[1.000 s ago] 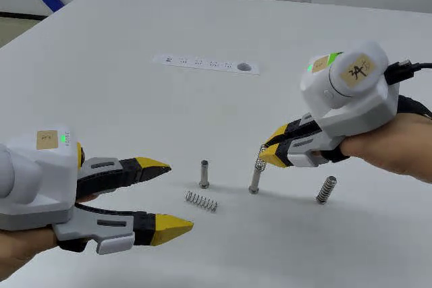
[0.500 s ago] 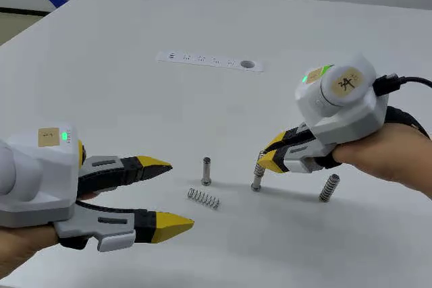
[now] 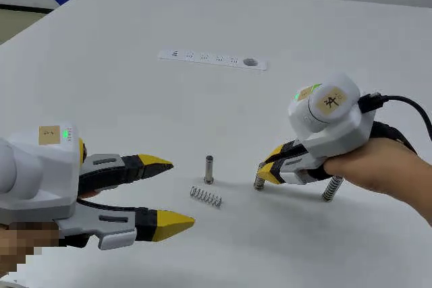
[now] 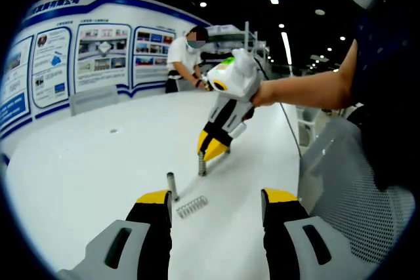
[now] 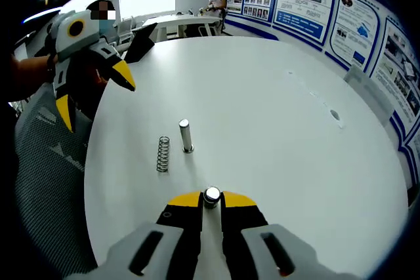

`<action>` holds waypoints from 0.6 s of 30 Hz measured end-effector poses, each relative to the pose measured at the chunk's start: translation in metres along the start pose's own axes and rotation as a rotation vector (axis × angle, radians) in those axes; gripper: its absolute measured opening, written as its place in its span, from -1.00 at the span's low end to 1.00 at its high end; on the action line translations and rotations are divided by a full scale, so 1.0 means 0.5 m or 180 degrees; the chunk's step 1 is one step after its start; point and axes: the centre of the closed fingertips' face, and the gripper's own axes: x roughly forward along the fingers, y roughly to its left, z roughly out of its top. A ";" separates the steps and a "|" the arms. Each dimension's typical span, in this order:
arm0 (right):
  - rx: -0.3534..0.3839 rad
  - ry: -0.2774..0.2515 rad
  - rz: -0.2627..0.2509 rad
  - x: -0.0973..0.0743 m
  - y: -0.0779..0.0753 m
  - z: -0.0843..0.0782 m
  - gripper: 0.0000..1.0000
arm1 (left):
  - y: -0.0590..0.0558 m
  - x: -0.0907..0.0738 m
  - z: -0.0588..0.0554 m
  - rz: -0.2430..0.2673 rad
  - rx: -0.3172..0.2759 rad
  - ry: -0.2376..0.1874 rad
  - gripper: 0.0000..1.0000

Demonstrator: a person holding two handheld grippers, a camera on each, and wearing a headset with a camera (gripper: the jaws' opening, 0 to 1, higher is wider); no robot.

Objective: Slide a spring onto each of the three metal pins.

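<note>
Between the tips of the right gripper (image 5: 211, 201), pinched on a spring (image 3: 259, 181), stands the upright pin (image 5: 211, 195); ahead of the left gripper (image 3: 181, 192) with its spread jaws, the loose spring (image 3: 205, 197) lies crosswise, just short of the bare pin (image 3: 209, 168)

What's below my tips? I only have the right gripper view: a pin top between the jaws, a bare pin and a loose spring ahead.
Observer: Head view: the right gripper is closed around the middle pin, with spring coils around the pin's lower part.
Operator: Third pin?
Observer: Standing right of the middle pin in the head view; that third pin wears a spring.
Operator: Left gripper holding anything?
Observer: No. Left gripper view: the left gripper is open, nothing between the jaws, with the loose spring lying just ahead.
</note>
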 end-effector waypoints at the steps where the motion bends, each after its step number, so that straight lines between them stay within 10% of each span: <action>1: 0.0017 -0.0020 0.0008 0.001 0.001 0.002 -0.77 | 0.000 0.000 0.000 0.0001 0.0001 -0.0003 0.12; 18: 0.0004 0.0099 -0.0060 -0.013 0.011 -0.041 -0.75 | -0.001 -0.002 0.002 0.0002 0.0010 -0.0018 0.12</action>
